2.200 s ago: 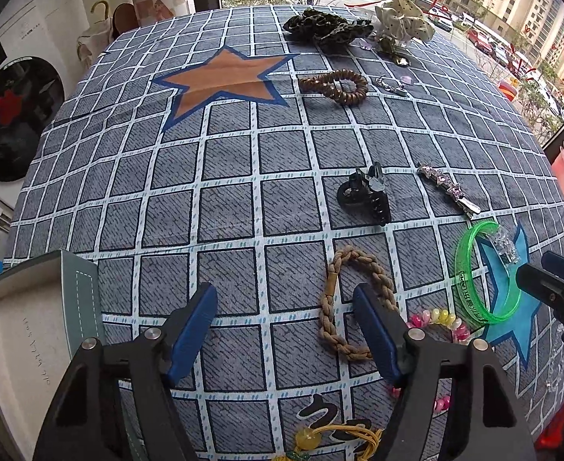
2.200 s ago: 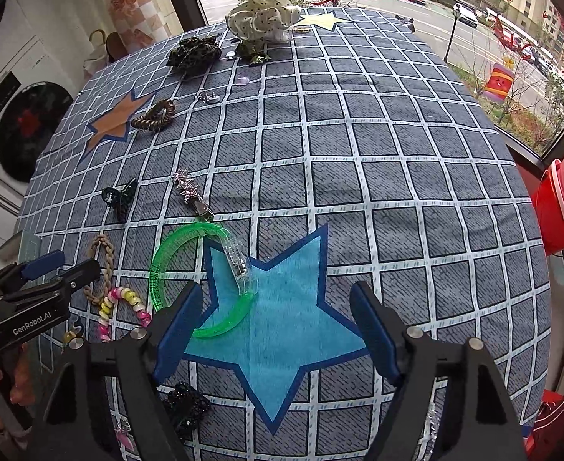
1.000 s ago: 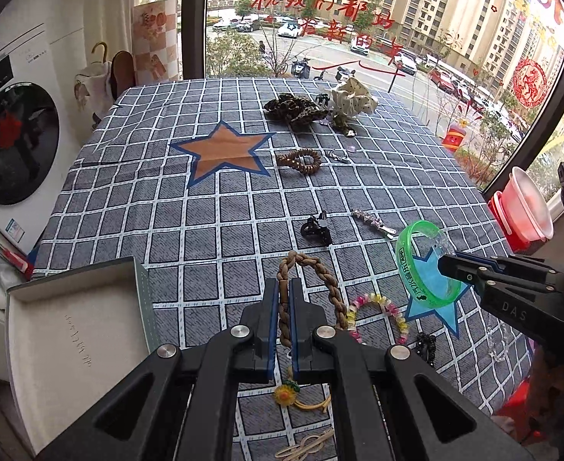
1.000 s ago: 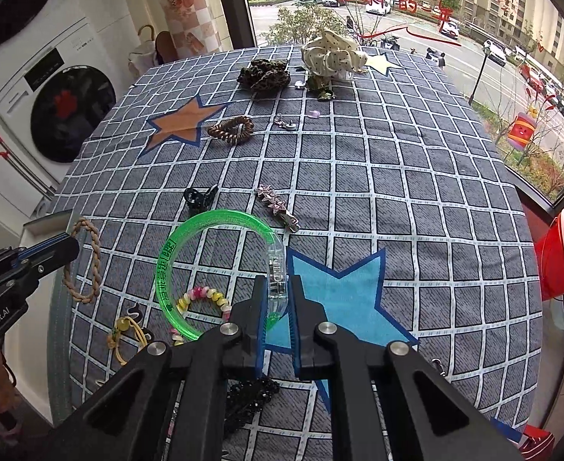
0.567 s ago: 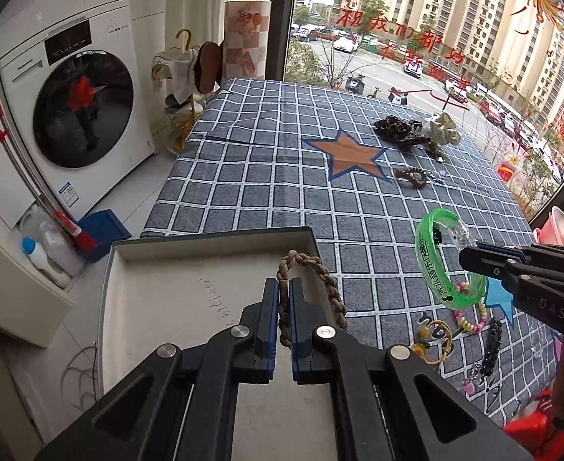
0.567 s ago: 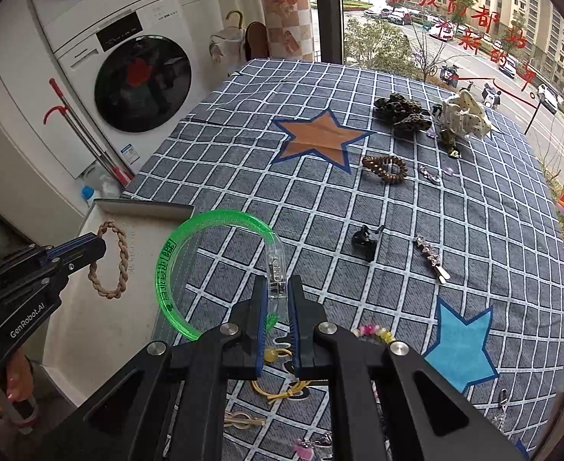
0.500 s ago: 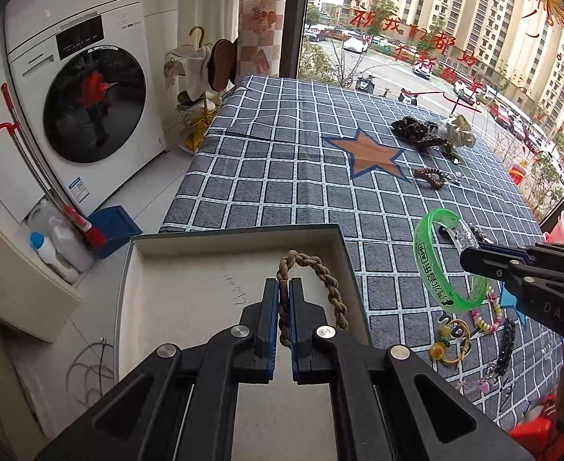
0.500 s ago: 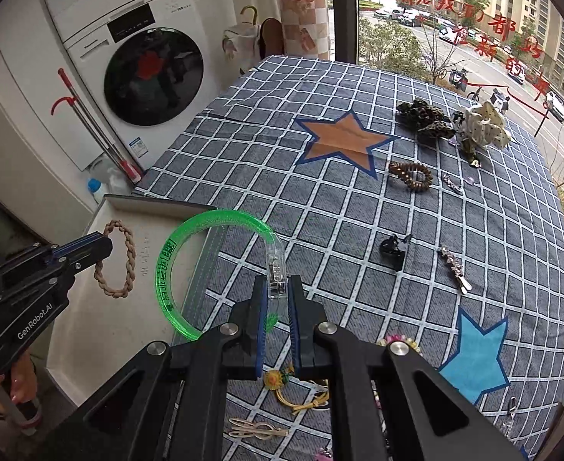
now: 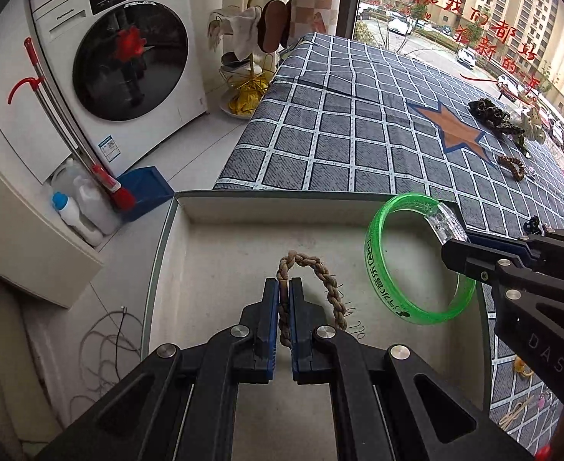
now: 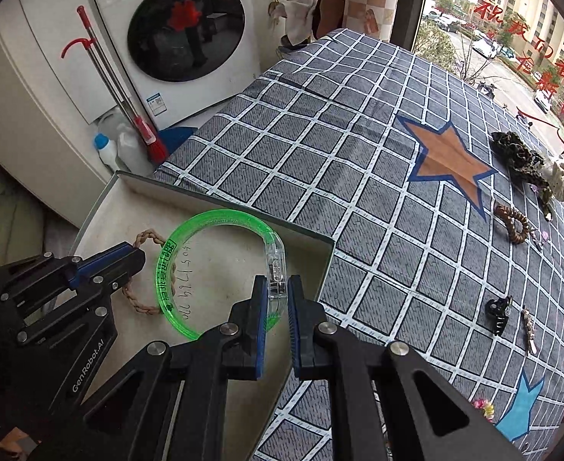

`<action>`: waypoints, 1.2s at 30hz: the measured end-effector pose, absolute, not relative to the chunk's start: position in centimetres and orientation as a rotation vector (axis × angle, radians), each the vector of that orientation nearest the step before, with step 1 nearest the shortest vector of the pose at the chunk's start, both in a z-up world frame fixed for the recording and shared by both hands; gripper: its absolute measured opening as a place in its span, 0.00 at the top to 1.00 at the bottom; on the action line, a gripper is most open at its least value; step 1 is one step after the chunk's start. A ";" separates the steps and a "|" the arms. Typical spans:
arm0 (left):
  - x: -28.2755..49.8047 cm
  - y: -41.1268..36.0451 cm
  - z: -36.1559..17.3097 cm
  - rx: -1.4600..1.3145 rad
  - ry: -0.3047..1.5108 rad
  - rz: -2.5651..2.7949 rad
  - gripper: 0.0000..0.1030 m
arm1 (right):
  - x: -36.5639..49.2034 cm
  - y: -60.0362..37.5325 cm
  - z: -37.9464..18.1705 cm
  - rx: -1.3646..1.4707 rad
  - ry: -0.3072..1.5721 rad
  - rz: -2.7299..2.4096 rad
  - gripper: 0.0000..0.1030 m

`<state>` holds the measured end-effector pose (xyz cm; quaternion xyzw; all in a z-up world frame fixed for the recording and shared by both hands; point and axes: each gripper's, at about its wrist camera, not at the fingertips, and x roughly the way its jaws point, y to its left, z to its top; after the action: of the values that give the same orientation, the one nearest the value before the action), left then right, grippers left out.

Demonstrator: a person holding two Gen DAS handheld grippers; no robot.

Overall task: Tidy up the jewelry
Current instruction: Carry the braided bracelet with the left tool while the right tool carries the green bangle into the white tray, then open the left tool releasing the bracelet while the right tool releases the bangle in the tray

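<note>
With both grippers over the box [image 9: 243, 253], left gripper [image 9: 285, 330] clamps the braided bracelet [image 9: 320, 269]; right gripper [image 10: 278, 322] clamps the green bangle [image 10: 174, 269], just right of it.

A white washing machine [image 9: 128, 57] stands on pale floor beside a daylit window [image 10: 512, 19] facing apartment blocks.

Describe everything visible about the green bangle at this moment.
The green bangle is a translucent, bright green ring that looks like plastic, with dark characters printed on its band and a clear, boxy clasp section. The right claw is shut on that clear section, so the ring hangs tilted above the pale tray without resting on it. In the right wrist view it overlaps the braided bracelet held by the left claw; whether they touch is unclear.
</note>
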<state>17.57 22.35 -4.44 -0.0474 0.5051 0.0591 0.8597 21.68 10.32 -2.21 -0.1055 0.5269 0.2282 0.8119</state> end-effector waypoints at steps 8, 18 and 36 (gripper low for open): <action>17.6 22.5 -5.7 -0.093 1.096 0.149 0.88 | 22.8 11.4 -5.0 -0.242 1.200 0.488 0.89; 17.7 22.2 -5.8 -0.072 1.106 0.161 0.88 | 23.3 11.1 -5.4 -0.163 1.241 0.527 0.73; 16.3 20.7 -4.6 -0.041 1.089 0.170 0.88 | 19.7 3.2 0.0 0.022 1.144 0.499 0.34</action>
<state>16.25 20.74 -4.57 -0.0195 0.5174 0.0808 0.8517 19.70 3.19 -0.05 0.0104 0.5355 0.2334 0.8116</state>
